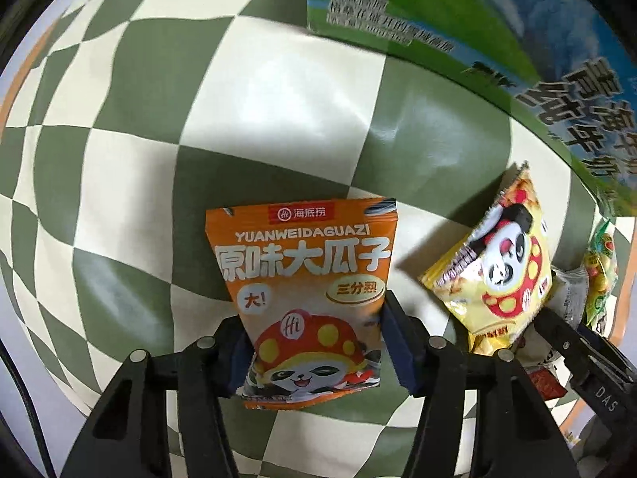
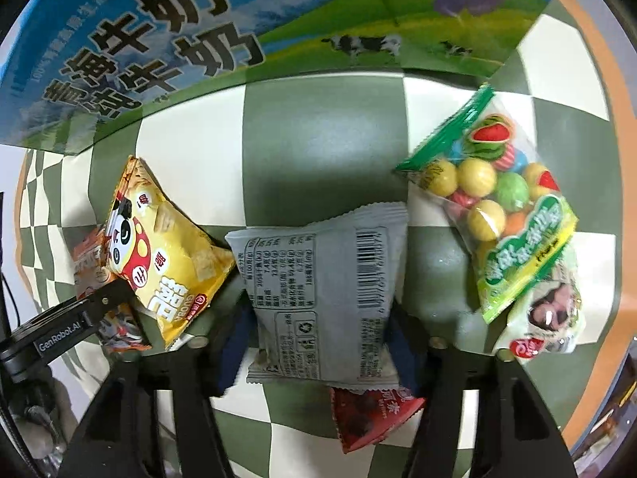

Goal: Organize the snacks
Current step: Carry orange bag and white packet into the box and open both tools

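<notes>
The orange packet (image 1: 306, 279) read "YUANWEIDAGUAZI" and "原味大瓜子". Right of it, the other tongs' black arm (image 1: 589, 370) bore "DAS"; the opposite view's arm (image 2: 67, 330) read "GenRobot.AI".

Looks like a home setting: a table (image 2: 318, 127) under a green-and-cream checked cloth (image 1: 278, 127), a printed milk carton box (image 2: 278, 20) with cows and meadow at its far edge, and small retail snack packets (image 2: 513, 215) scattered about, everyday household stuff.
</notes>
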`<act>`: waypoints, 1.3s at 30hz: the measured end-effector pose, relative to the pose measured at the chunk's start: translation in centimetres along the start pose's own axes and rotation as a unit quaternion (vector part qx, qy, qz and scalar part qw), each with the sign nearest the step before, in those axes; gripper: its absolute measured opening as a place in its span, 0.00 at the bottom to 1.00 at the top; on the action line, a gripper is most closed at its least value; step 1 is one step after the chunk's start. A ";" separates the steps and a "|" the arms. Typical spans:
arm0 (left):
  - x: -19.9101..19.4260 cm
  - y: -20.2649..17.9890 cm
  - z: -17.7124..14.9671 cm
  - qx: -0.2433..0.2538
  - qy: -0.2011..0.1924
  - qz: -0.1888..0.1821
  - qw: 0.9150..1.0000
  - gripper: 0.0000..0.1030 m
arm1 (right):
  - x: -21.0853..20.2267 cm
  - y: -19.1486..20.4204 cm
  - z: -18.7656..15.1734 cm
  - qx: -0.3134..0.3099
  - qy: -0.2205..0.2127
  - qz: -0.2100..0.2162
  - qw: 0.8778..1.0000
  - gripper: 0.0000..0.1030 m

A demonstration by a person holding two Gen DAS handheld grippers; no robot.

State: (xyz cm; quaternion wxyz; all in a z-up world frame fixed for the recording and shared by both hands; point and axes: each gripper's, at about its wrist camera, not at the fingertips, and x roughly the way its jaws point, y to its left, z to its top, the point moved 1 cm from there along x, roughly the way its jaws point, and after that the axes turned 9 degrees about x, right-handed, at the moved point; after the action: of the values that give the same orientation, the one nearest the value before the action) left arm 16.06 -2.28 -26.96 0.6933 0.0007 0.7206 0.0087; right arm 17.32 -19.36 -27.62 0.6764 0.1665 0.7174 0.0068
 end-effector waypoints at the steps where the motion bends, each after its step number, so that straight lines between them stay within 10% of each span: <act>1: -0.3 -0.3 -0.3 0.001 -0.003 0.000 1.000 0.53 | -0.3 -0.1 -0.4 0.001 -0.003 0.005 1.000 0.58; 12: -11.1 -1.7 -3.7 0.038 -0.066 -0.047 0.996 0.52 | -7.9 0.4 -2.3 -0.001 -0.027 0.096 0.995 0.57; 21: -19.8 -0.8 7.3 0.102 -0.111 -0.092 0.984 0.52 | -17.0 4.4 0.8 -0.012 -0.095 0.188 0.978 0.57; 31: -16.8 -0.3 19.9 0.120 -0.031 -0.045 0.991 0.53 | -16.9 9.4 10.1 -0.020 -0.119 0.177 0.977 0.57; 39: -12.6 -0.4 22.1 0.117 0.016 -0.035 0.992 0.53 | -13.0 11.2 13.5 -0.023 -0.089 0.148 0.985 0.57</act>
State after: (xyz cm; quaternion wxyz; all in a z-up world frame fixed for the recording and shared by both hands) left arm 38.59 -2.58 -15.27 0.6766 0.0564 0.7274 -0.0994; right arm 33.43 -14.90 -13.57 0.7329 0.2553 0.6211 0.1089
